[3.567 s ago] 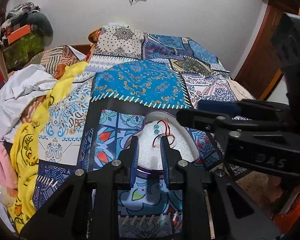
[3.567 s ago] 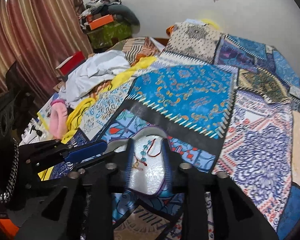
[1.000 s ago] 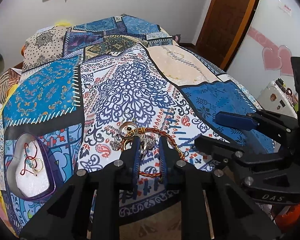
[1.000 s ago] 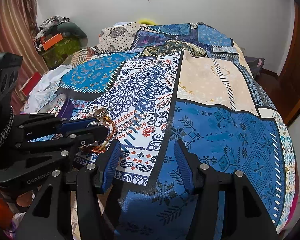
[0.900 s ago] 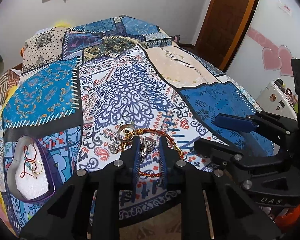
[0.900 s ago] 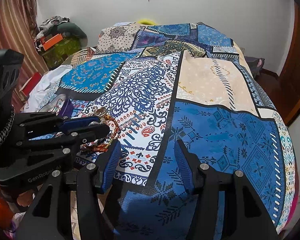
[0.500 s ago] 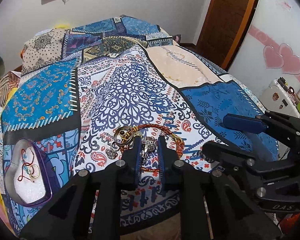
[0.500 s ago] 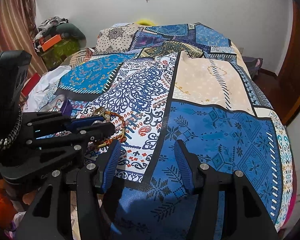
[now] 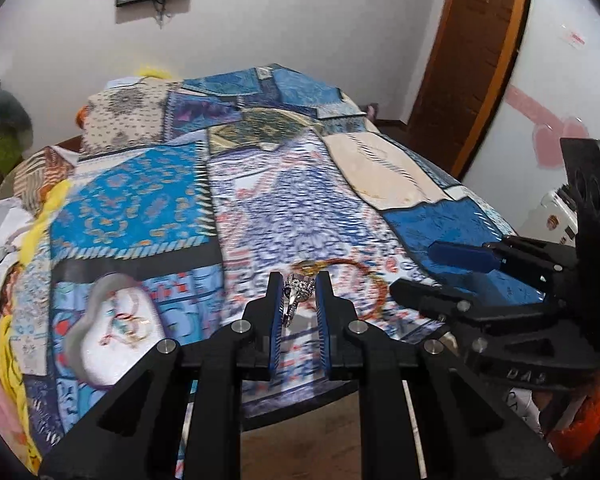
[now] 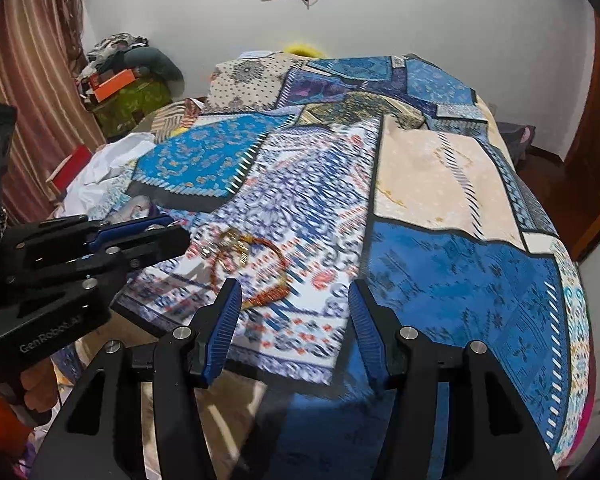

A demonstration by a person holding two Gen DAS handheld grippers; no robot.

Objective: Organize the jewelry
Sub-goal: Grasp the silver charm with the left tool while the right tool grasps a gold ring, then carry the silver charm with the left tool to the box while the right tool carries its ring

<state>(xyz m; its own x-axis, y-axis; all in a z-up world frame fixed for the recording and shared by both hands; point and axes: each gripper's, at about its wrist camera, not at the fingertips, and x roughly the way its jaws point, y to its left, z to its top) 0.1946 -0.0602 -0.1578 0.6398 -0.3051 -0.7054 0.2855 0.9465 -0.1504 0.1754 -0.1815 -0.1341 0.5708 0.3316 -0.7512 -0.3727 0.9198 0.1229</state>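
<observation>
Left gripper: blue-padded fingers drawn close, pinching a small silver jewelry piece between them. Piece appeared to hang from the pads clear of the bedspread; it was small and glinting, kind not readable.

Just beyond the left fingertips an orange beaded bracelet lay flat on the white-and-blue patterned patch of the bedspread, with gold rings at its far-left end. Whether the rings touched the bracelet could not be told; both views were blurred.

Heart-shaped tray, white lining, sat on the bedspread well to the left of the left gripper, near the bed's edge. A red cord and a ring or two lay inside it.

Right gripper: fingers spread about halfway, nothing between them, pads touching nothing. It hung over the near edge of the bed; the bracelet lay ahead and just left of its left fingertip.

Both grippers pointed steeply down toward the bed, side by side. In the right wrist view the left gripper entered from the left, a hand partly visible beneath its body.
</observation>
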